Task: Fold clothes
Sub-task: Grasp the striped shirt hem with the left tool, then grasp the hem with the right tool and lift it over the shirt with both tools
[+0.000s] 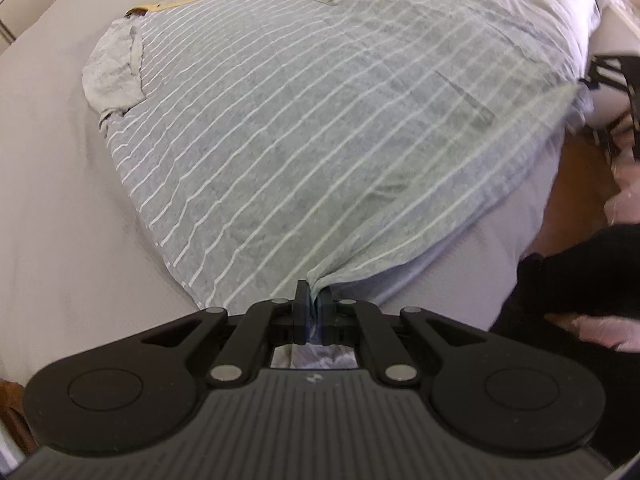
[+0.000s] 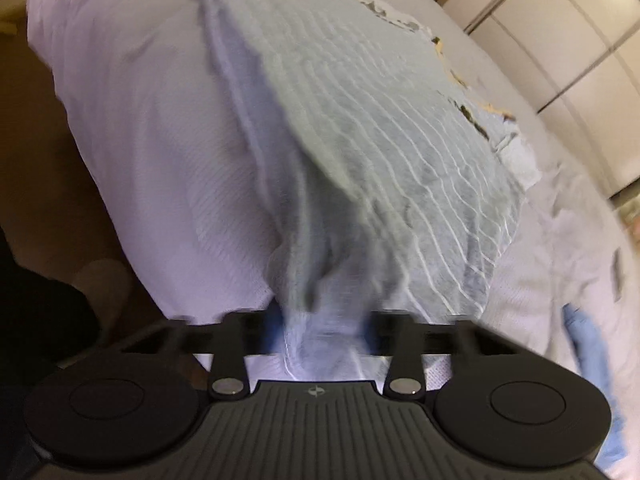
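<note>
The left gripper (image 1: 314, 300) fills the lower part of its frame: a matte black body with a ribbed dark grey centre panel bearing a small pale emblem near its top edge. Two round black discs sit at the lower left and lower right. Black linkage arms run up to the fingers (image 1: 301, 300), pinned with silver round rivets. The right gripper (image 2: 320, 332), blurred, shows the same ribbed panel, emblem, discs and silver rivets. At the right edge of the left view, a dark sleeve (image 1: 576, 272) and a translucent glove (image 1: 604, 330) appear.
</note>
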A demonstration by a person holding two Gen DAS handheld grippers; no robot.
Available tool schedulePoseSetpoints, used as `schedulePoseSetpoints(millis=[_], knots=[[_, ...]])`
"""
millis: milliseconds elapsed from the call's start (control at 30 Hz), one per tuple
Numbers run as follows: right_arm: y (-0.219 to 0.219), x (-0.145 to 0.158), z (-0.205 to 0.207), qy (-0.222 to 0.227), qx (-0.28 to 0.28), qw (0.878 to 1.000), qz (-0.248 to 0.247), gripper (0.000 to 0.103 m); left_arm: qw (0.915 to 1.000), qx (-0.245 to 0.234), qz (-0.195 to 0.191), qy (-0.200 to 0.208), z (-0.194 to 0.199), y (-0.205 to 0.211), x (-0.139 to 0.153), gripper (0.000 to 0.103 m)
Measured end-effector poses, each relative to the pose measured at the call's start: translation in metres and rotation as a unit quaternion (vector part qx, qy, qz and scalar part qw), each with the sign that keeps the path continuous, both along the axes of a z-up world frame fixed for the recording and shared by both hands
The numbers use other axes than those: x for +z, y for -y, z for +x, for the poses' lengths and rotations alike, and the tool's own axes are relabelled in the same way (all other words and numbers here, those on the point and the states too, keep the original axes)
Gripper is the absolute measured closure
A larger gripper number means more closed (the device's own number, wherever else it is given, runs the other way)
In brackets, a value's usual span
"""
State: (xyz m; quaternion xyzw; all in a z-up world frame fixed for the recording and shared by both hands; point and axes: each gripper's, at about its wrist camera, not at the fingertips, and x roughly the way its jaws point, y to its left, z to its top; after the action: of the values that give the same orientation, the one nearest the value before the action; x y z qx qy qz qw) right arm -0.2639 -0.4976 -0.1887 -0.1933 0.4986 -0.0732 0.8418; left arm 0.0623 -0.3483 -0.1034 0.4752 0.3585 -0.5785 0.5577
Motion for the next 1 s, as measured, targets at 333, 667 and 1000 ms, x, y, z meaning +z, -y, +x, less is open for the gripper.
schedulePoseSetpoints(millis=[333, 667, 1000], knots=[[0.038, 0.115, -0.013, -0.027, 0.082, 0.99, 0.112, 0.103, 0.9953, -0.084, -0.001, 0.047, -0.053, -0.062, 0.067, 0.102], [0.021, 0.153, -0.012, -0.105, 0.161, 0.973, 0.131, 0.102, 0.994, -0.101, -0.011, 0.041, -0.079, -0.089, 0.086, 0.103], [0.008, 0.185, -0.019, -0.157, 0.147, 0.96, 0.182, 0.102, 0.9918, -0.118, 0.039, -0.027, -0.091, -0.108, 0.106, 0.103]])
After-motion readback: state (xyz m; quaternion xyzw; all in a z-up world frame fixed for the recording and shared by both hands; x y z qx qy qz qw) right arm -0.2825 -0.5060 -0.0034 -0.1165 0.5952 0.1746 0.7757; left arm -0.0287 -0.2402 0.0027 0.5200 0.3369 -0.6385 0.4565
